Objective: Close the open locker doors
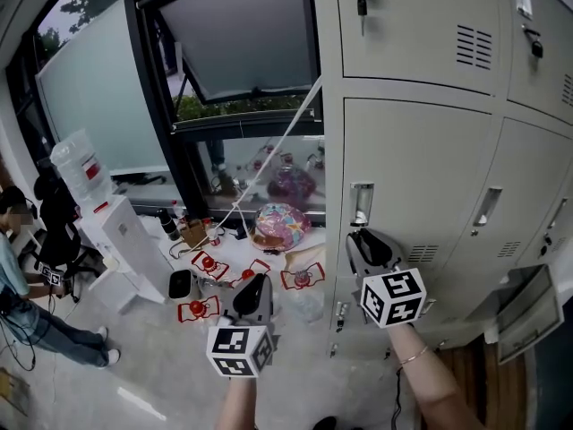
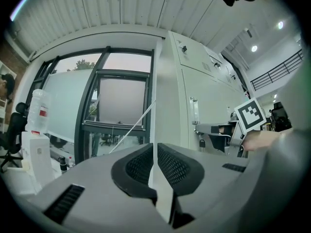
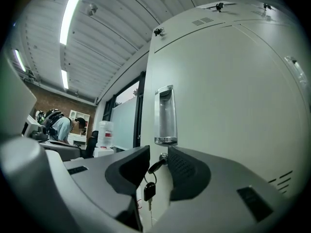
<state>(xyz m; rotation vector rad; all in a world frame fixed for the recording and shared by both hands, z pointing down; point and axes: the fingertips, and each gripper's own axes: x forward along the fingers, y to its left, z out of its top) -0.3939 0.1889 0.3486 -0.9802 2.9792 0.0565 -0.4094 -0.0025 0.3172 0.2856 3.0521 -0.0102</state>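
Grey lockers [image 1: 421,150] fill the right of the head view. The middle door [image 3: 228,106] lies flush in its frame, with a recessed handle [image 3: 165,115] and a key [image 3: 155,166] in the lock under it; a second key [image 3: 149,191] dangles from a ring. My right gripper [image 3: 159,154] points level at that lock, open, its jaws on either side of the key without pressing it. The left gripper [image 1: 260,280] hangs lower left, away from the lockers, jaws closed together on nothing. A lower door [image 1: 528,310] at the bottom right stands ajar.
Left of the lockers is a dark-framed window [image 1: 242,34] with a pane tilted open and a white cord [image 1: 269,164] running down. Below lie a colourful bag [image 1: 279,225] and red-and-white objects [image 1: 208,265]. A water dispenser [image 1: 85,177] and a seated person [image 1: 22,276] are at far left.
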